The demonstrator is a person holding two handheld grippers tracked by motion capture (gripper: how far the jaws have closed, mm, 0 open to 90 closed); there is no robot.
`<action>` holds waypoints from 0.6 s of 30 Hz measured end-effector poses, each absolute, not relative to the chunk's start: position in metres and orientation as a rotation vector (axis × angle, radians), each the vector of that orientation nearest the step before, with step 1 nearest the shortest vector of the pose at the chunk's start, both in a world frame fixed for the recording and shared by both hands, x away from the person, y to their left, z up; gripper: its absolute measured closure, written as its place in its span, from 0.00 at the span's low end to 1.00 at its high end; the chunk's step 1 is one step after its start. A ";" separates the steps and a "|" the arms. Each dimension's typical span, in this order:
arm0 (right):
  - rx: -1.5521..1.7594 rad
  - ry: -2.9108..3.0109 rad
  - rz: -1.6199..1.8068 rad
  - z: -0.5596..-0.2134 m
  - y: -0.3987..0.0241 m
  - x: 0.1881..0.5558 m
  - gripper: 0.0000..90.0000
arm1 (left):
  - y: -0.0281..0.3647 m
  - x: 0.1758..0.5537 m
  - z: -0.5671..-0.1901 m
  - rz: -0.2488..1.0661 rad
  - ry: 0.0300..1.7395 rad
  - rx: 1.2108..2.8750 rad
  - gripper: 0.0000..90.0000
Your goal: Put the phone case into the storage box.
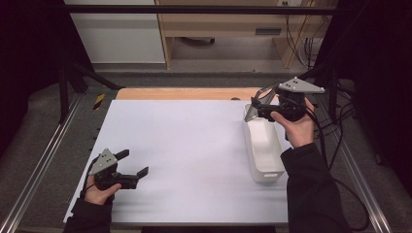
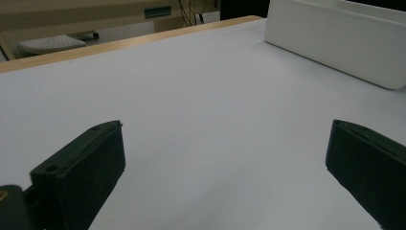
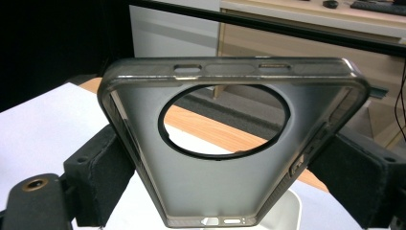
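While the left tool (image 1: pixel 131 170) rests wide open and empty on the near worktop (image 1: pixel 194 145), the right tool (image 1: pixel 262 108) clamps a translucent phone case (image 3: pixel 230 153) above the white bin's (image 1: pixel 265 150) far end. Gripped only by its flexible side edges, the case could bow and slip out before it is over the bin.

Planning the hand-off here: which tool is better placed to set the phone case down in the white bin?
Right. The right tool already clamps the phone case and is above the white bin's far end. The left tool is open, empty, and low at the table's near left.
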State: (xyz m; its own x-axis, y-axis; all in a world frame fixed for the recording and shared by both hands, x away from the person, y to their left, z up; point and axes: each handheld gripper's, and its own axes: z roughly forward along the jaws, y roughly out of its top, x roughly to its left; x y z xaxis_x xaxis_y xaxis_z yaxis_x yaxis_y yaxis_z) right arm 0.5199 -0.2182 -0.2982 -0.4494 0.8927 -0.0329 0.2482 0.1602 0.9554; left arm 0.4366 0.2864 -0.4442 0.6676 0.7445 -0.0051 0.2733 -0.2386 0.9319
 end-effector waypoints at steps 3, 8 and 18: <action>1.110 1.799 1.298 -0.300 -0.219 0.523 0.13 | 0.286 0.437 -0.445 0.545 0.811 1.810 0.00; 1.151 1.768 1.285 -0.302 -0.220 0.529 0.13 | 0.285 0.437 -0.446 0.543 0.811 1.814 0.00; 1.230 1.725 1.232 -0.311 -0.218 0.546 0.13 | 0.285 0.438 -0.446 0.540 0.811 1.813 0.00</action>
